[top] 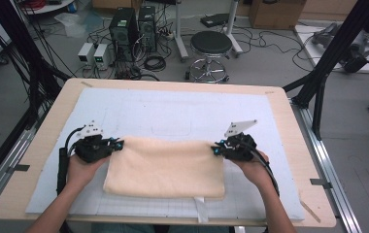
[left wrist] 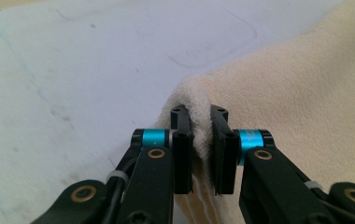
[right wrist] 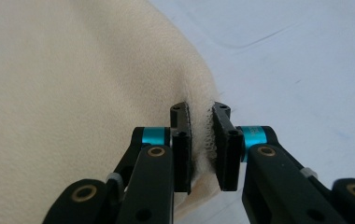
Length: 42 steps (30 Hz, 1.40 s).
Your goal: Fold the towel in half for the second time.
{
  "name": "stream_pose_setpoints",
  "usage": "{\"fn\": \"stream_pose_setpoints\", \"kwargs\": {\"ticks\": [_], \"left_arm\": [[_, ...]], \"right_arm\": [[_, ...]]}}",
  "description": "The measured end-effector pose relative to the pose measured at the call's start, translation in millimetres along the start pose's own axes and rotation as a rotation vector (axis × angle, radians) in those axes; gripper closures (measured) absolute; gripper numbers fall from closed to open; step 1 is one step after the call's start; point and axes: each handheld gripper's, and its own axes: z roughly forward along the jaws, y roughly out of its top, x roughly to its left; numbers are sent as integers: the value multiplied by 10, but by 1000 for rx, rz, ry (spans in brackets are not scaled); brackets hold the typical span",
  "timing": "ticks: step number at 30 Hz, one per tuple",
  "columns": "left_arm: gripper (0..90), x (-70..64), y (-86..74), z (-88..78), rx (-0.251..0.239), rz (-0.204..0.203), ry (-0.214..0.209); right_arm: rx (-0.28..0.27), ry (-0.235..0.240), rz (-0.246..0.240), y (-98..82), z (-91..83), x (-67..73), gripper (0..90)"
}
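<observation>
A cream folded towel lies on the white mat in the middle of the table. My left gripper is at the towel's far left corner; in the left gripper view the towel bunches up between the pads, with the left gripper shut on it. My right gripper is at the far right corner, and in the right gripper view the right gripper pinches the towel edge between its pads. A hand holds each gripper from below.
The white mat covers most of the wooden table. A white strip sticks out under the towel's near edge. Beyond the table stand a stool, computer cases and cables on the floor.
</observation>
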Motion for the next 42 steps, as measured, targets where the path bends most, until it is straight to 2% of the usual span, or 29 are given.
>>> {"fn": "stream_pose_setpoints", "kwargs": {"ticks": [2,5,9,12,13,14,15,17,18,19,20,22,25,27,30,31,33,35,38,42], "left_arm": [[806,74,109,89,-29,-14,22],[806,199,251,252,-8,-22,58],[807,349,355,386,-38,-88,98],[797,433,377,498,-49,-115,115],[757,445,368,536,-32,-118,133],[655,452,361,562,-6,-113,161],[588,456,350,568,6,-105,164],[537,451,333,558,39,-79,147],[517,442,331,548,41,-65,144],[512,411,326,522,37,-49,139],[513,386,327,500,31,-46,114],[528,316,305,457,4,-29,83],[560,254,242,455,24,-2,53],[565,244,188,487,48,-1,44],[583,262,111,546,105,2,52],[581,272,77,560,110,0,63],[572,319,6,586,131,-17,64],[561,354,-45,593,104,-49,47],[560,324,-49,602,103,-24,63],[554,311,-38,584,106,-15,72]], "right_arm": [[-3,-15,22,68,32,-112,800],[3,-54,36,194,128,-298,799],[4,-95,52,349,257,-504,798],[9,-113,70,434,346,-624,777],[24,-126,89,442,391,-678,748],[39,-131,109,435,427,-713,689],[59,-138,125,423,455,-726,642],[64,-154,124,411,472,-710,578],[49,-136,125,410,466,-692,569],[39,-129,120,412,457,-670,558],[20,-132,102,412,444,-618,558],[3,-104,102,397,438,-563,556],[17,-89,103,346,477,-513,560],[49,-101,95,313,550,-506,558],[76,-117,107,257,667,-521,571],[95,-119,111,233,706,-528,572],[88,-119,121,180,750,-538,575],[71,-114,129,149,752,-545,577],[68,-112,129,134,747,-545,576],[73,-128,113,160,745,-510,547]]}}
